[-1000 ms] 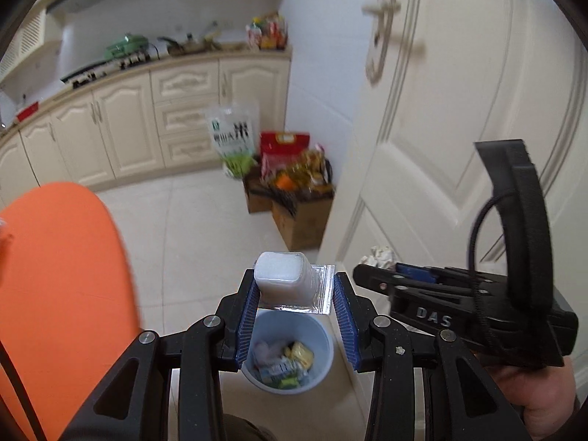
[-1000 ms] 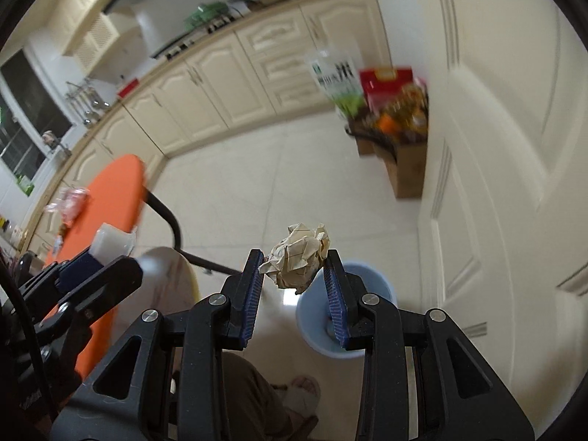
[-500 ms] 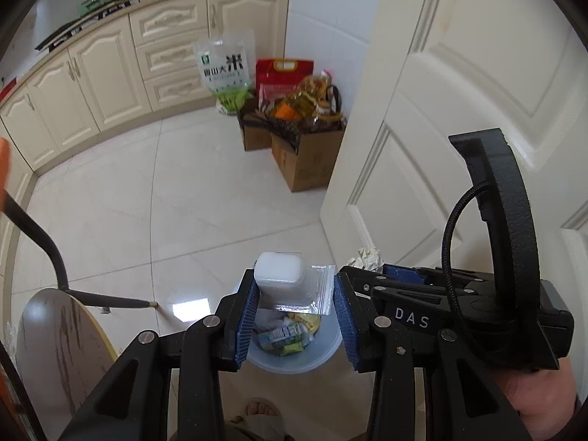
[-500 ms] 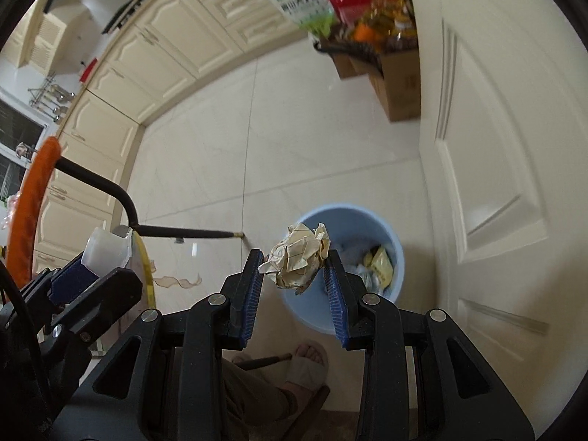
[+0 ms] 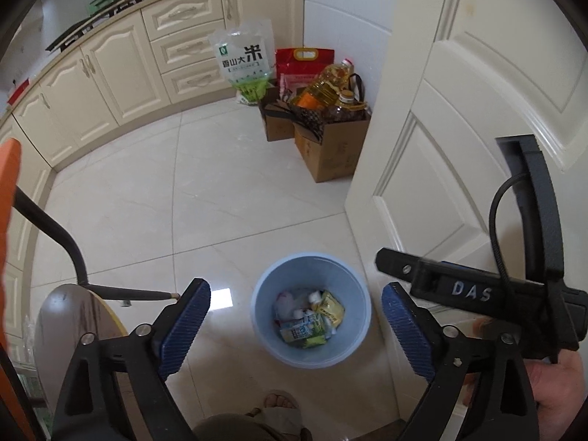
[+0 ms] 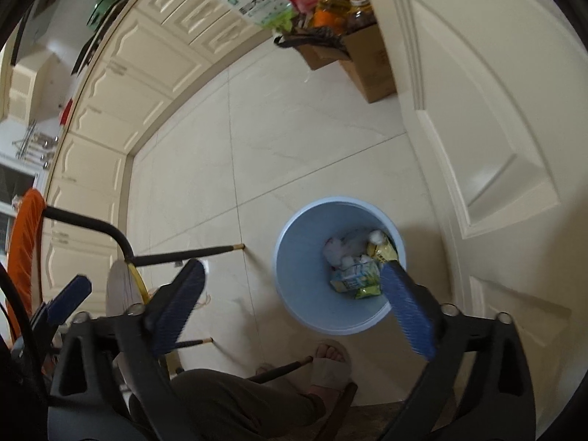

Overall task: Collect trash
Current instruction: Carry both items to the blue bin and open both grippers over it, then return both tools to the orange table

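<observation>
A light blue trash bin [image 5: 352, 338] stands on the tiled floor by the door and holds wrappers, a small carton and white pieces [image 5: 307, 318]. My left gripper [image 5: 296, 327] is open and empty, directly above the bin. The bin also shows in the right wrist view [image 6: 294, 275], with the trash inside [image 6: 352, 264]. My right gripper [image 6: 294, 305] is open and empty above the bin's near side. The right gripper's body [image 5: 477, 294] shows at the right in the left wrist view.
A white door [image 5: 459, 128] stands right of the bin. Cardboard boxes with oil bottles [image 5: 327, 125] and a rice bag [image 5: 244, 62] sit by the cream cabinets [image 5: 121, 70]. A round stool [image 5: 70, 327], an orange table edge [image 5: 7, 198] and the person's sandalled foot [image 6: 329, 364] are close by.
Both grippers have opened above the bin. The white plastic packet has left the left gripper and the crumpled paper ball has left the right. Both views tilted further down.
</observation>
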`<state>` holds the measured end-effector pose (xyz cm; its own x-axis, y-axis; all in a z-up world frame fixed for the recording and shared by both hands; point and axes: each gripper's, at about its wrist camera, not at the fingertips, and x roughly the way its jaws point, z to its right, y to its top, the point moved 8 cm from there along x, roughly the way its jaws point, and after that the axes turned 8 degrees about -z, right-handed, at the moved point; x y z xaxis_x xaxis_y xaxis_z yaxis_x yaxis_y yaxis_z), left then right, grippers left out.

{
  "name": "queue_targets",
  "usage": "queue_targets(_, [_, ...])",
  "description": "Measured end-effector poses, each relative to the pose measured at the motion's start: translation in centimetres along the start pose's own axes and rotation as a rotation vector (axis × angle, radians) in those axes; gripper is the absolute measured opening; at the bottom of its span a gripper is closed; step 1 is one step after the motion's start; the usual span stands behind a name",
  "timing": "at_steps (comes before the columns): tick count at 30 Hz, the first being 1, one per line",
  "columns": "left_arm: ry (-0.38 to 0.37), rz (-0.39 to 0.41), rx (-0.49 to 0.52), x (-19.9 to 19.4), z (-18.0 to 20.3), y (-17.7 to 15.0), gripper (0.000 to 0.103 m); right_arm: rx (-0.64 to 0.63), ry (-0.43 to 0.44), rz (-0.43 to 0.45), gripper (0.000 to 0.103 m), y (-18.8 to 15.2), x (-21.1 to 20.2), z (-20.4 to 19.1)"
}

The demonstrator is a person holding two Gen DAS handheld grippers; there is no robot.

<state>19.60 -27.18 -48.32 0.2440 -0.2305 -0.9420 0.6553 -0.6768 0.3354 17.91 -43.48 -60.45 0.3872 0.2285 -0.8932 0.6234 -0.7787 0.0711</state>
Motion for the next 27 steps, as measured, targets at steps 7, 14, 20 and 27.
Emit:
queue_targets(7, [-0.017,0.081,0.010,-5.6,0.5,-3.2,0.094,0.052,0.026,0.056,0.103,-0.1,-3.4,-0.8])
queue_targets(14, [-0.037,0.185,-0.015,-12.2,-0.7,-6.1,0.102,0.026,0.046,0.143,0.103,-1.2,-8.5,-3.7])
queue_targets(20, [-0.024,0.293,-0.055,-18.6,-3.2,-10.3,0.102,-0.057,0.081,0.234,0.103,-2.9,-13.8,-8.8])
queue_targets(27, [0.010,0.446,-0.163,-26.0,-8.3,-16.6,0.102,-0.236,0.113,0.310,0.103,-6.1,-18.4,-18.2])
